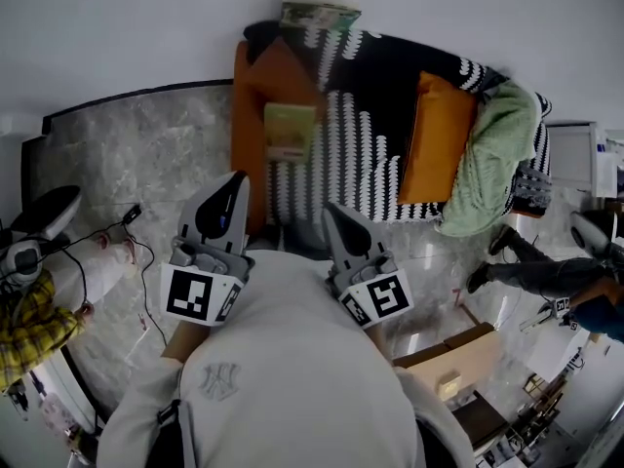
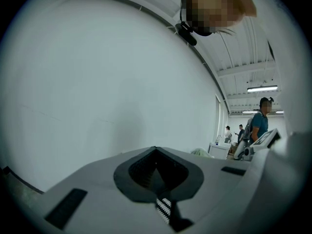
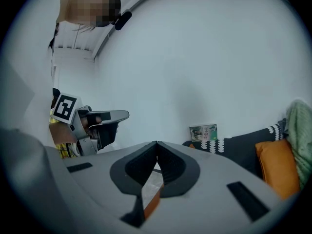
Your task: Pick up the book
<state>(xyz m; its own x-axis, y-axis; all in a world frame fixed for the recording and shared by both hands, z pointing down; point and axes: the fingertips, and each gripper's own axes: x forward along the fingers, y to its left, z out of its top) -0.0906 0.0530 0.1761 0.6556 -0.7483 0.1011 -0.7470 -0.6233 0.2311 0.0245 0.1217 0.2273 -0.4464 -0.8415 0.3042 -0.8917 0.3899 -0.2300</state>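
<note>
Book (image 1: 290, 130) with a yellow-green cover is seen lying flat on the orange part of the sofa (image 1: 249, 96), beside the black-and-white blanket (image 1: 370, 115), ahead of both grippers and well apart from them. The left gripper (image 1: 237, 178) is held with its jaws pressed together and nothing between them. The right gripper (image 1: 330, 208) is closed in the same way and is also empty.

Several failures are judged possible. If the jaws are not opened before the book is reached, it is likely to be pushed along the soft seat rather than caught. Because the book lies flat on upholstery, a jaw may not be slid under it easily; only the cover may then be pinched, so that the pages fall open and the book hangs or slips out. A grip at one corner may let it rotate and drop.

A second book (image 1: 320, 13) with a green cover is stood on the sofa back against the wall (image 1: 146, 18). It may be taken by mistake, or knocked behind the sofa if a reach is carried too far.
</note>
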